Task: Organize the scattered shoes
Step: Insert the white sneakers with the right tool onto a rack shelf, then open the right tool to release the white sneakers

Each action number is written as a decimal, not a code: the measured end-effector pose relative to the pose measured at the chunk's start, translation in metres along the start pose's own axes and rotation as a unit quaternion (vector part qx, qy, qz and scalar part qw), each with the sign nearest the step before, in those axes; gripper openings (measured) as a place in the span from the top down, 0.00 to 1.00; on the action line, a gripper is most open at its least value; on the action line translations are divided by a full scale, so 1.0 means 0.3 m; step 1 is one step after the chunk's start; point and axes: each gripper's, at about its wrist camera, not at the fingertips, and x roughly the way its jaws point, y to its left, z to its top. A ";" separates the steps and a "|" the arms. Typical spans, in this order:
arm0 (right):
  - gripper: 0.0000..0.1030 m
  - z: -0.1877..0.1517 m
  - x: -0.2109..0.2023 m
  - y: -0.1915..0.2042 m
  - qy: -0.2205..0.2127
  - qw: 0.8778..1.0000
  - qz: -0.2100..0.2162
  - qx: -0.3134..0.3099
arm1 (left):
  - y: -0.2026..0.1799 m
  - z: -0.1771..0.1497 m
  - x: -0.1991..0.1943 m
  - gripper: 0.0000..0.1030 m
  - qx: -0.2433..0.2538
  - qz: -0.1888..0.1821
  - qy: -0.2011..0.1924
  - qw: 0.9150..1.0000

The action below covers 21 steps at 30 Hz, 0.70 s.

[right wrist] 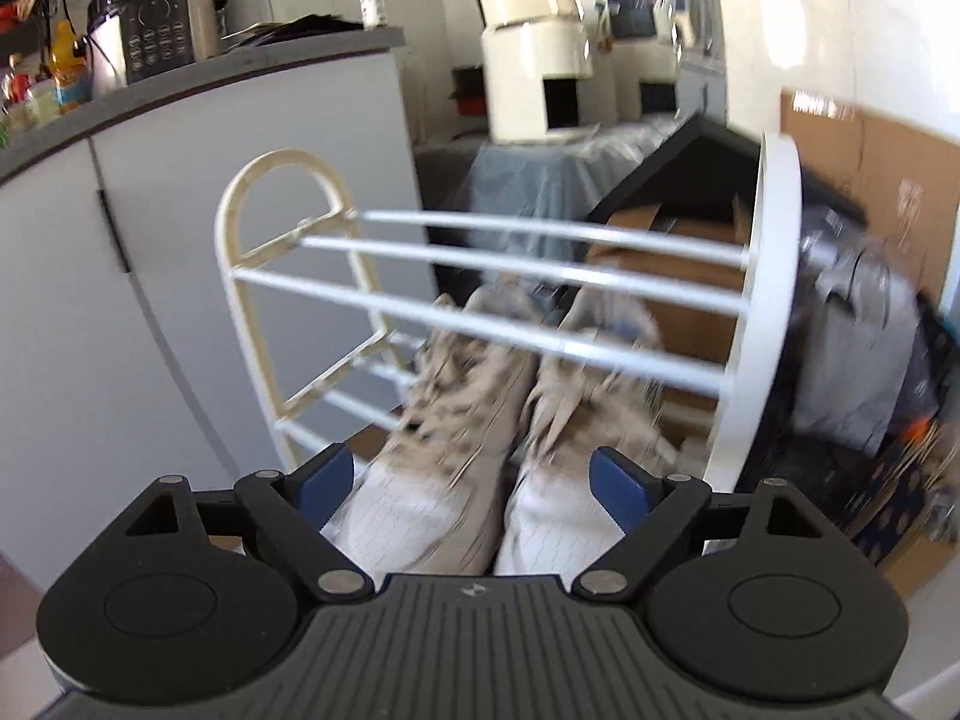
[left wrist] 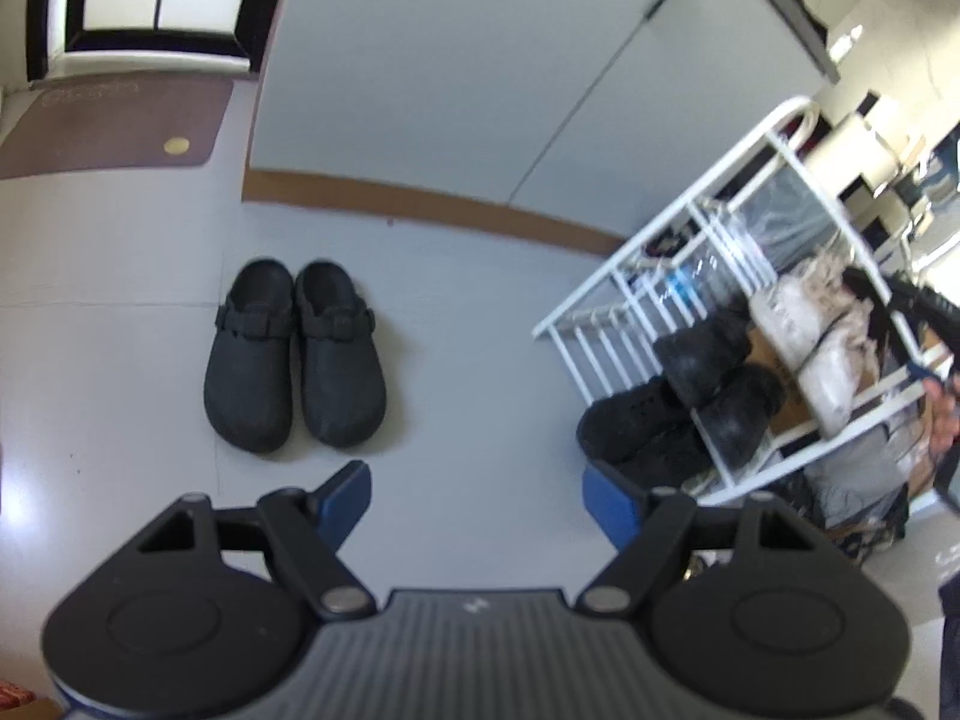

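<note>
A pair of black clogs (left wrist: 294, 354) stands side by side on the pale floor, ahead and slightly left of my left gripper (left wrist: 477, 495), which is open and empty above the floor. To the right stands a white wire shoe rack (left wrist: 678, 222) holding black shoes (left wrist: 708, 348) and beige sneakers (left wrist: 804, 318). In the right wrist view my right gripper (right wrist: 474, 480) is open, its blue pads on either side of the heels of the beige sneakers (right wrist: 468, 396). These rest on a shelf of the rack (right wrist: 540, 276), under its top bars.
A brown mat (left wrist: 114, 126) lies at the far left by a door. Grey cabinets (left wrist: 450, 90) back the floor, and a cooker (right wrist: 150, 24) sits on their counter. Cardboard boxes (right wrist: 660, 252) and a grey bag (right wrist: 858, 324) crowd behind the rack. A hand (left wrist: 945, 414) shows at the right edge.
</note>
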 end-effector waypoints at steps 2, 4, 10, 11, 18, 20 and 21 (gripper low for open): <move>0.13 -0.006 -0.044 0.012 -0.002 1.000 0.008 -0.015 | -0.001 0.001 -0.019 0.22 0.005 0.010 -0.013 1.000; 0.12 -0.016 -0.083 0.022 -0.001 1.000 0.017 -0.025 | 0.000 -0.003 -0.031 0.22 0.008 0.018 -0.019 1.000; 0.11 -0.057 -0.170 0.035 0.020 0.997 0.038 -0.056 | -0.019 -0.014 -0.018 0.22 0.003 0.003 -0.011 1.000; 0.11 -0.071 -0.185 0.038 0.026 0.997 0.039 -0.069 | -0.026 -0.017 -0.014 0.22 0.007 0.005 -0.010 1.000; 0.10 -0.148 -0.262 0.076 0.046 0.991 0.048 -0.119 | -0.045 -0.051 -0.012 0.22 0.021 0.018 -0.013 1.000; 0.10 -0.171 -0.285 0.082 0.048 0.990 0.048 -0.126 | -0.041 -0.058 -0.016 0.22 0.019 0.018 -0.012 1.000; 0.10 -0.179 -0.294 0.085 0.049 0.989 0.047 -0.129 | -0.039 -0.062 -0.020 0.22 0.018 0.018 -0.013 1.000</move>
